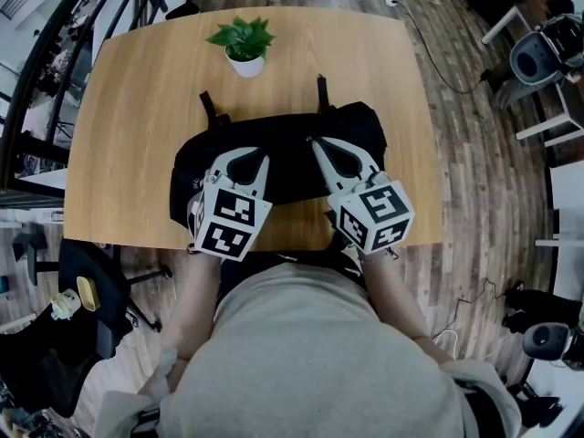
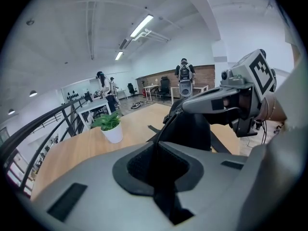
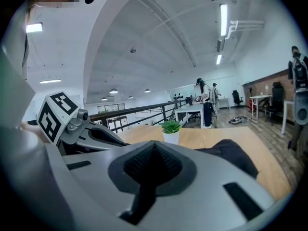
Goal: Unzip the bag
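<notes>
A black bag [image 1: 356, 130] lies on the wooden table [image 1: 137, 89] right before me. My left gripper [image 1: 262, 160] rests on its top left of centre. In the left gripper view its jaws [image 2: 155, 143] are shut on a fold of the bag's black fabric [image 2: 192, 129] beside the zipper line. That zipper line [image 2: 163, 126] runs up taut to my right gripper [image 2: 179, 109], whose tips pinch the small zipper pull at a raised peak of the bag. From above, the right gripper [image 1: 315, 144] sits just right of the left one. In its own view the right gripper [image 3: 154, 142] is shut, and the pull is hidden.
A small green plant in a white pot [image 1: 245, 44] stands on the table behind the bag. Two bag straps [image 1: 208, 106] stick out toward it. A black chair [image 1: 87, 290] stands at my left, and white furniture [image 1: 547, 62] lies across the floor at right.
</notes>
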Demonstrator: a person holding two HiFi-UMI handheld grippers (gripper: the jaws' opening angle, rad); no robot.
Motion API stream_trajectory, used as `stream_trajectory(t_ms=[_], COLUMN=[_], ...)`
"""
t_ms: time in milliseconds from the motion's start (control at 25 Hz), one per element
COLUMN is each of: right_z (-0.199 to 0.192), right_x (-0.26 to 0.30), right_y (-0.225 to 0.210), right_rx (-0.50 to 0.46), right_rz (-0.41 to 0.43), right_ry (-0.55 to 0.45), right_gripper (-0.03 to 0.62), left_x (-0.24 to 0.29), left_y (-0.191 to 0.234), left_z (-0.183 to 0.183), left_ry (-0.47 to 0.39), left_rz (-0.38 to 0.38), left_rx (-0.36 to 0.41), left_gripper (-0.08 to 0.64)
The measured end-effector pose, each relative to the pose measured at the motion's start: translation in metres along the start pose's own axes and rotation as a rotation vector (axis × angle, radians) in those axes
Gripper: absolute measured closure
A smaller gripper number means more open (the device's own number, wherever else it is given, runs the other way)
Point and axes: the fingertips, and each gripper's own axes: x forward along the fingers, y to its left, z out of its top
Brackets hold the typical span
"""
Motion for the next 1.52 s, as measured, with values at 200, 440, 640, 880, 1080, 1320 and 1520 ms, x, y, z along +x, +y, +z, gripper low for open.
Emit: stream_trajectory(t_ms=[200, 440, 640, 880, 1080, 1320, 1520], right_z=[-0.001, -0.001, -0.001, 0.0, -0.001, -0.006, -0.007], right_x=[-0.011, -0.025, -0.03, -0.038, -0.048, -0.053, -0.053], right_y=[-0.017, -0.039, -0.041, -0.055, -0.075, -0.09, -0.09], right_rx=[0.005, 0.019, 0.014, 0.014, 0.024, 0.041, 0.05], right_rz=[-0.032, -0.075, -0.072, -0.094, -0.138, -0.162, -0.174], right_ry=[-0.002, -0.008, -0.009, -0.021, -0.031, -0.034, -0.045], right_gripper=[0.583, 0.583, 0.583, 0.583, 0.583, 0.581, 0.58], left_x=[-0.001, 0.001, 0.001, 0.0, 0.0, -0.001, -0.001], left_y=[0.0, -0.001, -0.002, 0.001, 0.001, -0.003, -0.006], left_z=[0.001, 0.0, 0.0, -0.002, -0.005, -0.006, -0.006], left_ry=[0.005, 0.011, 0.011, 0.009, 0.008, 0.008, 0.001], left_rz=[0.015, 0.031, 0.045, 0.07, 0.076, 0.054, 0.053], left_rx=[-0.011, -0.036, -0.052, -0.073, -0.095, -0.131, -0.127], left_gripper=[0.517, 0.517, 0.517, 0.517, 0.517, 0.517, 0.515])
